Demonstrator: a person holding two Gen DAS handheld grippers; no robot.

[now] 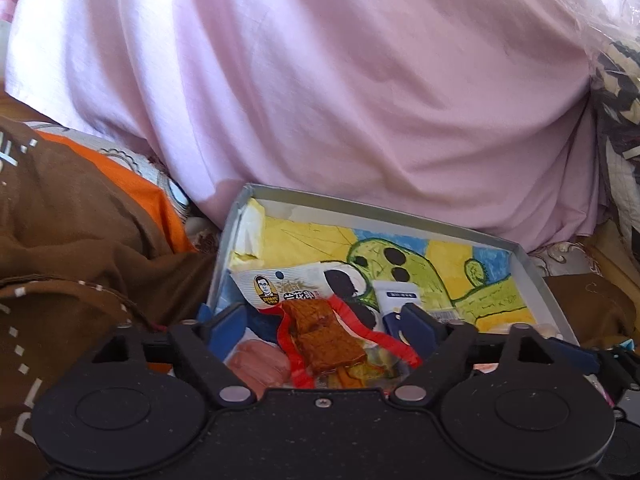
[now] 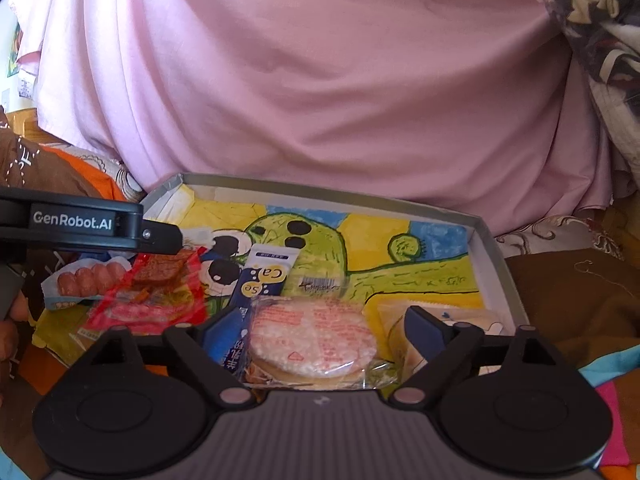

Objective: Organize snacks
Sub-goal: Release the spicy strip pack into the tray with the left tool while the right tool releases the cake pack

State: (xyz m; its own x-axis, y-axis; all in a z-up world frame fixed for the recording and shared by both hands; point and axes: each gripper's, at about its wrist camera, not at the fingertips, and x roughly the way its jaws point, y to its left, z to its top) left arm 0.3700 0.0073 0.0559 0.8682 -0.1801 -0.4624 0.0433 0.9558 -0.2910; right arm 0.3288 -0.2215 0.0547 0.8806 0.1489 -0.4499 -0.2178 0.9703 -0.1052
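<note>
A shallow grey box (image 1: 380, 210) lined with a cactus drawing holds the snacks. My left gripper (image 1: 324, 316) is open, and its blue fingers straddle a red packet of brown tofu slabs (image 1: 320, 336) without touching it. Around it lie a white packet with a portrait (image 1: 280, 284), a sausage pack (image 1: 256, 364) and a blue-white tube pack (image 1: 400, 296). My right gripper (image 2: 320, 316) is open over the box (image 2: 320, 192), either side of a round rice-cracker pack (image 2: 312, 340). The blue Ca pack (image 2: 260, 280) is just left of it. A pastry pack (image 2: 452, 320) is partly hidden behind the right finger.
A big pink cloth (image 1: 340, 100) rises right behind the box. Brown fabric (image 1: 80, 240) and an orange patch (image 1: 140, 192) are on the left, more brown fabric (image 2: 560, 300) on the right. The left gripper's black housing (image 2: 80, 222) reaches in over the red packet (image 2: 148, 292). A hand (image 2: 10, 332) shows at the left edge.
</note>
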